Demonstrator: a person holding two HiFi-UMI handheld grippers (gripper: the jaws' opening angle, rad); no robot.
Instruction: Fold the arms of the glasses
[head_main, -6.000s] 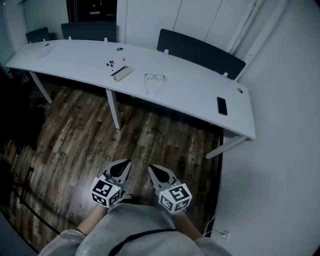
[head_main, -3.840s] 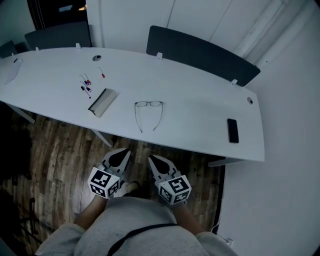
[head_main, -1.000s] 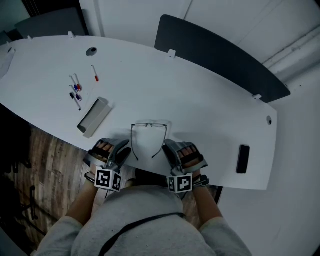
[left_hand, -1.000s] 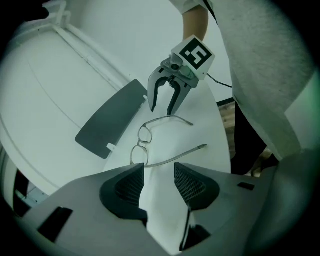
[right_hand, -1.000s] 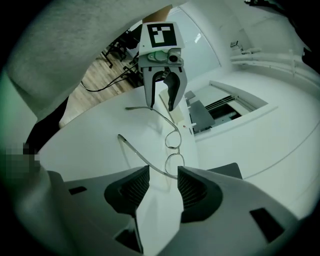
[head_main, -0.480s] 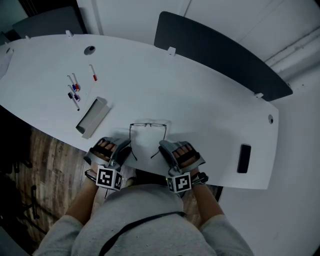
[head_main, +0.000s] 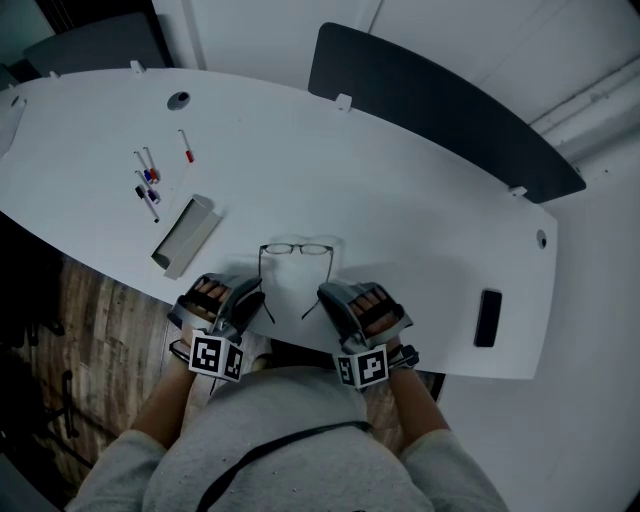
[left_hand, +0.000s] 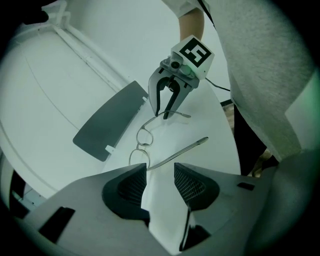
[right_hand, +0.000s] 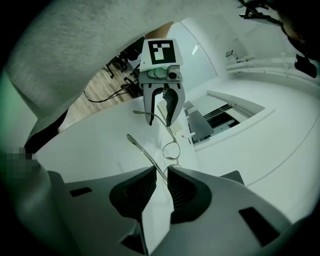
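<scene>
Narrow, closing: right hand-held gripper around glasses arm, not pinching; left hand-held gripper wide. Head view alone shows phone.

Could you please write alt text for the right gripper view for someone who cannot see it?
The right gripper is closing its jaws around one arm of the glasses on a white table; the left gripper faces it, jaws apart.

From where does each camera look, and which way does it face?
Head view: head-mounted, facing down at table, glasses; sleeves, left tool, right tool show.
Left gripper view: on left tool, facing right tool across glasses; own jaws apart.
Right gripper view: on right tool, facing left tool; own jaws closing around one glasses arm.
Gripper views share the glasses.
</scene>
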